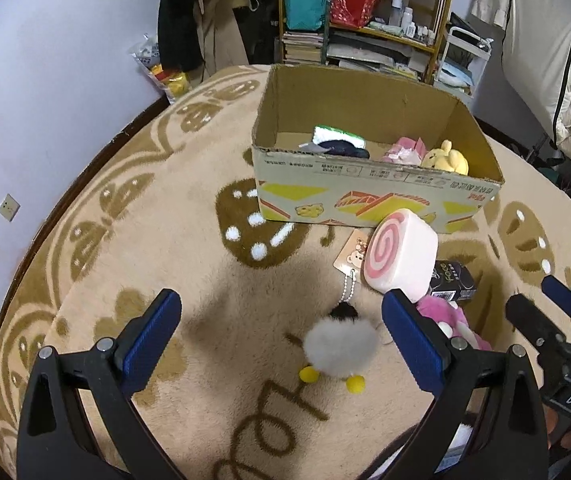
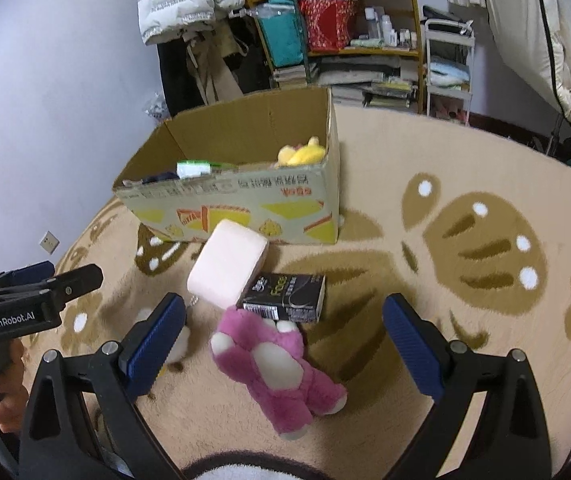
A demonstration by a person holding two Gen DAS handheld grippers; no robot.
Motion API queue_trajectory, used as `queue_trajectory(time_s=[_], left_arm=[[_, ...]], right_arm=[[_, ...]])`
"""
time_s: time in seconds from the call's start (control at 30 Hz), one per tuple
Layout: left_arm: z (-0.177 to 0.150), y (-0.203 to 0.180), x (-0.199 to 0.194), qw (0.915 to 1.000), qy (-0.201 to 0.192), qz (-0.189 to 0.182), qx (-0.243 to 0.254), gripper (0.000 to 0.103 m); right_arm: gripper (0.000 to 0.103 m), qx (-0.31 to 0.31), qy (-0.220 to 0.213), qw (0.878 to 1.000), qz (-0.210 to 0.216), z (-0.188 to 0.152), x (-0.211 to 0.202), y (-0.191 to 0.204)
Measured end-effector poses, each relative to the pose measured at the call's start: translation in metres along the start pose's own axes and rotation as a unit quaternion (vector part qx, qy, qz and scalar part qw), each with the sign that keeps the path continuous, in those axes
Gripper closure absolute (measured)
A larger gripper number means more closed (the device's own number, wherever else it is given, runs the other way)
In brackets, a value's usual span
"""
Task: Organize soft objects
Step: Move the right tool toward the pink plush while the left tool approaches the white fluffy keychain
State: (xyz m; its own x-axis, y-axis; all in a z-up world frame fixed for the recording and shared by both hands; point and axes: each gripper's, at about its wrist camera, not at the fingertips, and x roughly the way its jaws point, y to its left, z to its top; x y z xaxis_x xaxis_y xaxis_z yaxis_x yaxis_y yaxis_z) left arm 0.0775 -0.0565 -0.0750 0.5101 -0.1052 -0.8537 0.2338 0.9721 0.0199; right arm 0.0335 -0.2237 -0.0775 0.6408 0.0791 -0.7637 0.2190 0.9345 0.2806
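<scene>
Soft toys, loose on patterned rug [image 1: 189,208]. Left wrist view: left gripper [image 1: 281,320] fingers spread, empty, over grey fluffy chick [image 1: 339,346]; swirl cushion [image 1: 399,250] near cardboard box [image 1: 365,200]. Right wrist view: right gripper [image 2: 285,326] fingers spread, empty, above pink plush bear [image 2: 277,364]; black carton [image 2: 285,292] touching its far side.

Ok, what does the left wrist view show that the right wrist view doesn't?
Only the left wrist view shows the grey fluffy toy with yellow feet between the open left claw, the paper tag, and the cushion's pink swirl face. Only the right wrist view shows the whole pink plush bear between the open right claw. Both show the cardboard box, swirl cushion, black carton and yellow plush.
</scene>
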Motion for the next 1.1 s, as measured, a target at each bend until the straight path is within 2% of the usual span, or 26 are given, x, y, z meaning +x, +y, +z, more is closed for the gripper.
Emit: queue_trajectory(time_s=[0.43, 0.67, 1.0, 1.1], left_arm=[[0.002, -0.02, 0.034, 0.9986, 0.04, -0.025, 0.024, 0.003], [-0.002, -0.025, 0.059, 0.9945, 0.09, -0.046, 0.026, 0.004], [-0.013, -0.035, 0.085, 0.9893, 0.135, -0.035, 0.045, 0.004], [-0.016, -0.034, 0.09, 0.9876, 0.147, -0.032, 0.046, 0.004]], right_arm=[[0.0, 0.0, 0.071, 0.997, -0.003, -0.015, 0.044, 0.002], [0.0, -0.008, 0.097, 0.995, 0.0, -0.02, 0.06, 0.005], [0.0, -0.031, 0.143, 0.989, -0.021, -0.033, 0.088, 0.015], [0.006, -0.04, 0.157, 0.986, -0.031, -0.036, 0.096, 0.018]])
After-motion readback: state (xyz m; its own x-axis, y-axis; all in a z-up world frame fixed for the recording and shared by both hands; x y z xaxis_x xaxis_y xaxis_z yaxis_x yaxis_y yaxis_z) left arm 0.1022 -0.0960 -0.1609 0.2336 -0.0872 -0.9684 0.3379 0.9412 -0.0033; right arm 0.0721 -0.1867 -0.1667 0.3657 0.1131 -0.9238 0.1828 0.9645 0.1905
